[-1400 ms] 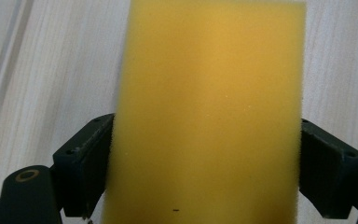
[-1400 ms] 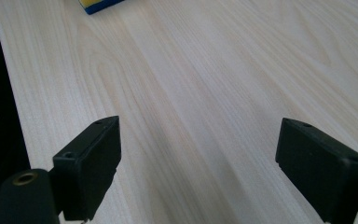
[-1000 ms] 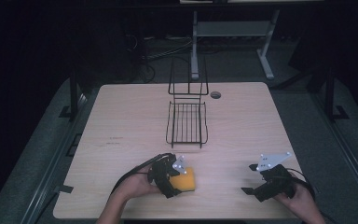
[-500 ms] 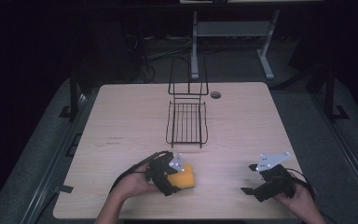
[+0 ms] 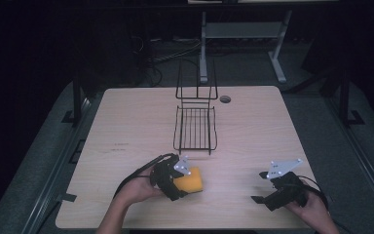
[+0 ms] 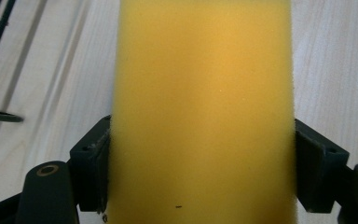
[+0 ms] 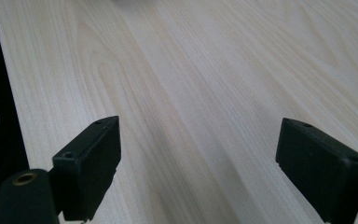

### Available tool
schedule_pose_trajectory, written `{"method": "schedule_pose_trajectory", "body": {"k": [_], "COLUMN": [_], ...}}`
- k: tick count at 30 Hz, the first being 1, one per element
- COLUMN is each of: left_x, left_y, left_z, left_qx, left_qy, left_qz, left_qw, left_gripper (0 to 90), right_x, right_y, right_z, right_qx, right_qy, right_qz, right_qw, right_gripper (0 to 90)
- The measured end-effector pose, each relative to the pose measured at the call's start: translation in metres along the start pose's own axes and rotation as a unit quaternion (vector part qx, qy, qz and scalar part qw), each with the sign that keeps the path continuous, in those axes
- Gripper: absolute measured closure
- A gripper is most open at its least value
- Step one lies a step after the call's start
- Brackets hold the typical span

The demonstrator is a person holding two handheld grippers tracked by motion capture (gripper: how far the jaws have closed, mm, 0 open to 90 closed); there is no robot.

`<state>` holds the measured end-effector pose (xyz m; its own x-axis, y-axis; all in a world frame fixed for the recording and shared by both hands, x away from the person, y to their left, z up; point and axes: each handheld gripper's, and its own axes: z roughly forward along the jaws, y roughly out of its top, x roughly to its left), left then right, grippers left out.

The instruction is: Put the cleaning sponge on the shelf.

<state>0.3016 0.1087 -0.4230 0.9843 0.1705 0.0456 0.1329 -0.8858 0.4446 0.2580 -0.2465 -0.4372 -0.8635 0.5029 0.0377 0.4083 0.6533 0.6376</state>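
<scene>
Left gripper (image 5: pixel 177 181) is clamping a yellow sponge (image 5: pixel 191 180) near the front of the bench (image 5: pixel 126 126).

The jaws are pressing in on both long sides of the sponge (image 6: pixel 200 107), which is sitting low over the wood, a little in front of the black wire rack (image 5: pixel 195 127). It is looking light and soft, so I judge it will squash rather than slip, and a hold across the middle of its width, as here, should be keeping it from sagging or twisting. The right gripper (image 5: pixel 268 187) is resting well apart near the front right, its jaws spread wide and holding nothing, with bare bench between them in the right gripper view.
</scene>
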Motion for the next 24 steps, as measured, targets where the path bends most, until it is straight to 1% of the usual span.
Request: {"method": "schedule_pose_trajectory", "body": {"k": [3,6,8,12,13,14,17,20,22,24], "left_x": [0.002,0.005,0.006,0.012,0.013,0.015,0.018,0.021,0.022,0.024], "left_y": [0.0,0.001,0.002,0.003,0.004,0.004,0.005,0.007,0.009,0.01], "left_z": [-0.001,-0.004,-0.006,-0.009,-0.009,-0.01,-0.01,-0.012,-0.013,-0.014], "left_qx": [-0.007,-0.007,-0.003,-0.01,-0.009,-0.006,-0.008,-0.006,-0.011,-0.009], "left_qy": [-0.001,-0.001,0.0,0.0,-0.001,0.0,-0.001,0.0,0.001,-0.002], "left_qz": [-0.006,-0.008,-0.005,-0.008,-0.011,-0.009,-0.012,-0.01,-0.013,-0.013], "left_qw": [1.0,0.9999,1.0,0.9999,0.9999,0.9999,0.9999,0.9999,0.9999,0.9999], "left_gripper": [21.7,21.7,21.7,21.7,21.7,21.7,21.7,21.7,21.7,21.7], "right_x": [0.0,0.0,0.0,0.0,0.0,0.0,0.0,0.0,0.001,0.0], "right_y": [0.0,0.0,0.0,0.0,0.0,0.0,0.0,0.0,0.001,0.001], "right_z": [0.0,0.0,0.0,0.0,0.0,0.0,0.0,0.0,0.0,0.0], "right_qx": [0.0,0.0,0.001,0.001,0.001,0.001,0.0,-0.001,0.001,0.002], "right_qy": [0.0,0.0,0.0,0.001,0.001,0.001,0.001,0.001,0.001,0.002], "right_qz": [0.0,0.0,0.001,0.001,0.001,0.001,0.001,0.0,0.0,-0.001], "right_qw": [1.0,1.0,1.0,1.0,1.0,1.0,1.0,1.0,1.0,1.0], "right_gripper": [13.6,13.6,13.6,13.6,13.6,13.6,13.6,13.6,13.6,13.6]}}
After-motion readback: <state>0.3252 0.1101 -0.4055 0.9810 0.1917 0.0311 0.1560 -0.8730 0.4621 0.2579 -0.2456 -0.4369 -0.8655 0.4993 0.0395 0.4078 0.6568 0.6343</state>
